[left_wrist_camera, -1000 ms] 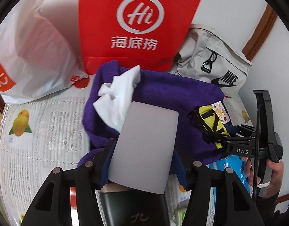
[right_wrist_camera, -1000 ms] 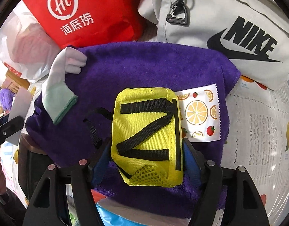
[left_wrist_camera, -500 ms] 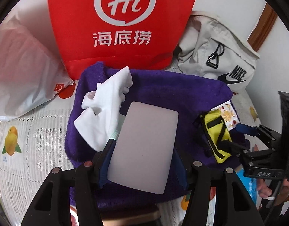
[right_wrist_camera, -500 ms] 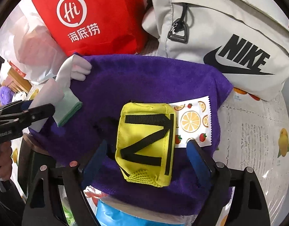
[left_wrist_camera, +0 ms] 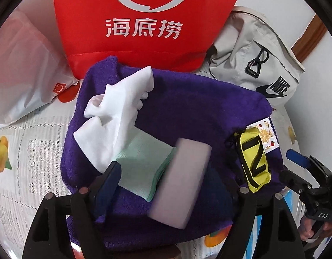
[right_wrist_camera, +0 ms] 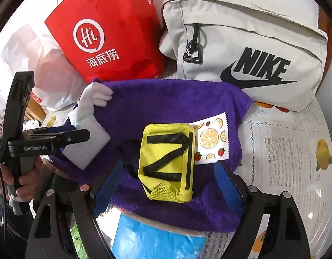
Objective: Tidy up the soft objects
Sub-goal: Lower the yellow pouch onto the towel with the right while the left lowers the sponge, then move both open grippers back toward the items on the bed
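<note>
Both your grippers, left (left_wrist_camera: 174,185) and right (right_wrist_camera: 166,179), have just opened and hold nothing. The sponge (left_wrist_camera: 181,183) overlaps the glove (left_wrist_camera: 120,116) on the towel's (left_wrist_camera: 198,108) near-left corner; the pouch (right_wrist_camera: 166,161) lies near-right. Retreat carelessly and a finger could drag either.

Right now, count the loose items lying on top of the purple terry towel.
4: a white cloth glove with green cuff at the towel's left, a pale grey rectangular block beside it, a yellow strapped pouch right, and a fruit-print sachet beside the pouch. More may be hidden.
</note>
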A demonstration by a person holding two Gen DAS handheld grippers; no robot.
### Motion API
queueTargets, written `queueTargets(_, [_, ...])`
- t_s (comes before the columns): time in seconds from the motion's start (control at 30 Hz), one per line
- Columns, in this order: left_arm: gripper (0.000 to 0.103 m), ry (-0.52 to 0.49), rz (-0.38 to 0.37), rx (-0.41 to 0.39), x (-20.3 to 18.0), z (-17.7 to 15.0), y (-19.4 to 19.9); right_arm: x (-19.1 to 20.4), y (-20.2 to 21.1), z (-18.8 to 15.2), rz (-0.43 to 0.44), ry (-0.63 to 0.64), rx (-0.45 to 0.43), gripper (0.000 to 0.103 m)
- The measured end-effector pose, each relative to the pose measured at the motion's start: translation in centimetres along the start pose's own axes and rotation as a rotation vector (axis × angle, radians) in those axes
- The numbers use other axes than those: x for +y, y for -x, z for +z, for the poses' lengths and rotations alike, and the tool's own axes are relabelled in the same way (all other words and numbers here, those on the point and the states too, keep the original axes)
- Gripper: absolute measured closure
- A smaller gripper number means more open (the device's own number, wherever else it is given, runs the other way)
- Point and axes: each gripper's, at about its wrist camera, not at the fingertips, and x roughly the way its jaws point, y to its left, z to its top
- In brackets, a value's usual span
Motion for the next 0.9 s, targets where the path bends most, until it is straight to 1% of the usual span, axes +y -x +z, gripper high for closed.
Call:
queueTargets(0.1, [0.023,-0.005,0.008,-0.009,-0.1,-0.3,0.7,0.2,0.3,-0.4,0.010,-0.004,0.005,0.017])
queueTargets(0.23, [0.023,-0.011,0.019,-0.053,-0.5,-1.0,2.7,0.4,1.2,-1.1,0.004,-0.006,0.003,0.017])
queueTargets(0.37, [0.023,-0.026,0.045,-0.111,-1.2,-2.4,5.5,1.1,3.1,-2.2,-0.009,0.004,-0.018,0.017])
queueTargets(0.5, [0.023,-0.033,0.051,-0.157,-2.0,-4.2,8.4,2.2,5.6,-3.6,-0.017,0.025,-0.045,0.017])
queueTargets(0.6, [0.023,-0.026,0.046,-0.195,-2.9,-6.1,10.8,3.3,7.6,-4.9,-0.014,0.039,-0.061,0.017])
queueTargets(0.7, [0.023,-0.033,0.053,-0.224,-3.5,-8.6,13.3,4.2,9.7,-6.4,0.009,0.035,-0.084,0.017])
queueTargets(0.8, [0.023,-0.038,0.037,-0.231,-4.1,-10.8,15.0,4.8,11.5,-8.1,0.011,0.022,-0.110,0.017])
queueTargets(0.9, [0.023,-0.029,0.055,-0.240,-4.1,-13.4,16.8,5.3,13.4,-10.0,0.008,0.003,-0.140,0.017])
